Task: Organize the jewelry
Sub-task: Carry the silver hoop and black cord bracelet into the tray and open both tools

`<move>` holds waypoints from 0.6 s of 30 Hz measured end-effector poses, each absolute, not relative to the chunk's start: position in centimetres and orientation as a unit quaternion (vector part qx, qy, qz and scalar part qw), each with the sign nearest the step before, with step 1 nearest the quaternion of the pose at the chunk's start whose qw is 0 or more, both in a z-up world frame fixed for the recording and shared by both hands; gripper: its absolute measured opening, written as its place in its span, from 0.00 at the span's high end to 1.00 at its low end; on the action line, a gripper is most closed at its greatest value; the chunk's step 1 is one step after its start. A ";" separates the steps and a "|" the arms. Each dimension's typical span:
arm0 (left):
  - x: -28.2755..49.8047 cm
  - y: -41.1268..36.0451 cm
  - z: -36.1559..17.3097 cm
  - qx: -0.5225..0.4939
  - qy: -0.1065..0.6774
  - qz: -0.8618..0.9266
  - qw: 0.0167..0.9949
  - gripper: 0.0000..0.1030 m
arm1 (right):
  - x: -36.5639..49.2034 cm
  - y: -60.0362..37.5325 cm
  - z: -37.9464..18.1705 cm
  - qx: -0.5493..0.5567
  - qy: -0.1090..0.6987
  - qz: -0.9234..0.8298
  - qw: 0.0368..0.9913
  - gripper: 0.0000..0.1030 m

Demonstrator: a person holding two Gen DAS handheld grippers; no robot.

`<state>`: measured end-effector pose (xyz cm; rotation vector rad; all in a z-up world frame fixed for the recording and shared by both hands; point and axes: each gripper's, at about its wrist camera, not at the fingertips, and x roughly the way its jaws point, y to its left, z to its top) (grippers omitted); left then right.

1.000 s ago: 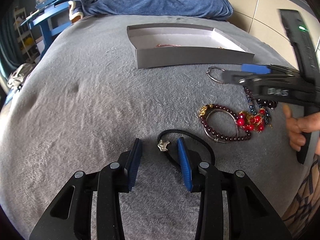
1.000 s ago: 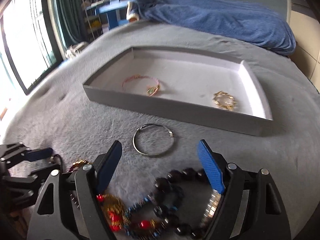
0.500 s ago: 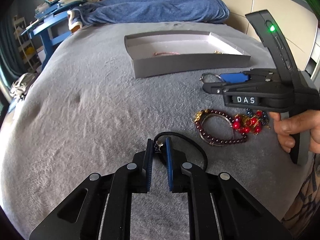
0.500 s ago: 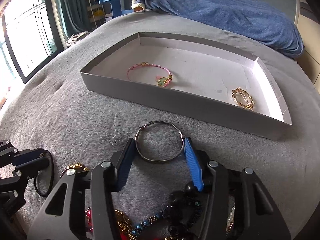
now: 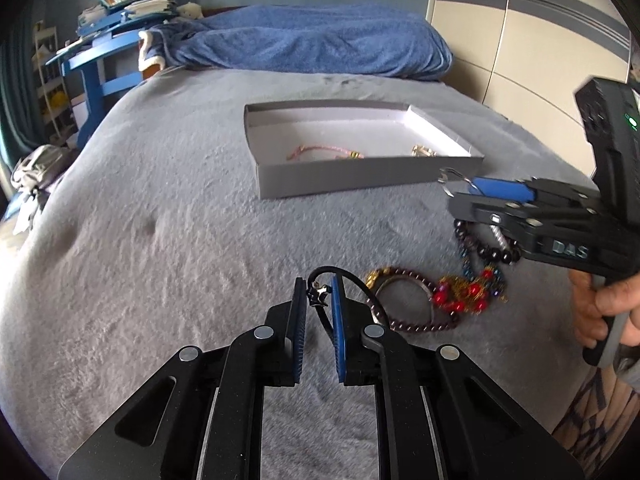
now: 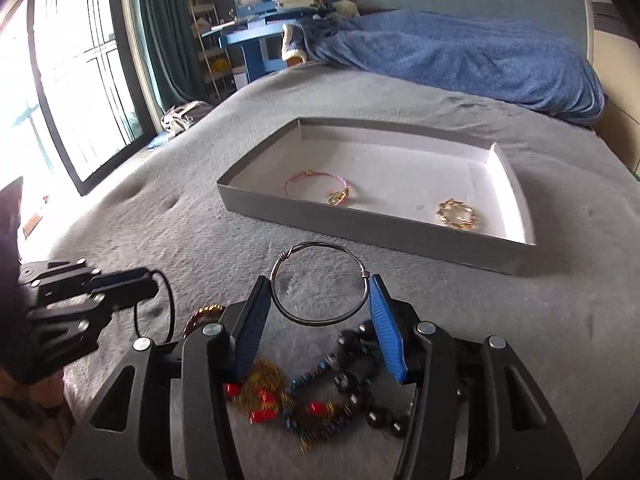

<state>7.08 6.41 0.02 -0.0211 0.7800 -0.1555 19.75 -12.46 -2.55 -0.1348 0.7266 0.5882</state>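
My left gripper [image 5: 319, 285] is shut on the black cord bracelet [image 5: 352, 282] at its metal star charm, lifted off the grey blanket. My right gripper [image 6: 318, 284] is shut on a silver wire bangle [image 6: 318, 258] and holds it above the blanket. The grey shallow box [image 6: 380, 226] lies ahead; inside are a pink bracelet [image 6: 316, 180] and a gold chain bracelet [image 6: 456, 214]. The box also shows in the left wrist view [image 5: 360, 182]. A dark red bead bracelet [image 5: 404, 308], red-and-gold beads [image 5: 468, 294] and black beads [image 6: 360, 364] lie on the blanket.
A blue duvet [image 5: 312, 44] lies at the head of the bed. A blue desk with books [image 5: 116, 36] stands at the left. A window [image 6: 72, 80] and wardrobe doors [image 5: 520, 48] flank the bed.
My left gripper closed on the black cord bracelet and lifted it. My right gripper moved forward, closed on the silver bangle and raised it off the blanket.
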 end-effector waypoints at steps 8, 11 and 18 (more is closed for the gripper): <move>8.8 5.6 1.7 -0.019 0.365 -0.086 0.927 0.87 | 18.9 -16.9 -0.9 -0.029 0.332 0.273 0.902 0.51; 9.7 5.1 2.4 -0.016 0.358 -0.090 0.929 0.87 | 19.2 -18.1 -0.9 -0.008 0.331 0.266 0.905 0.51; 11.5 4.4 3.3 -0.009 0.349 -0.097 0.932 0.87 | 20.3 -19.9 -1.2 0.016 0.330 0.250 0.910 0.51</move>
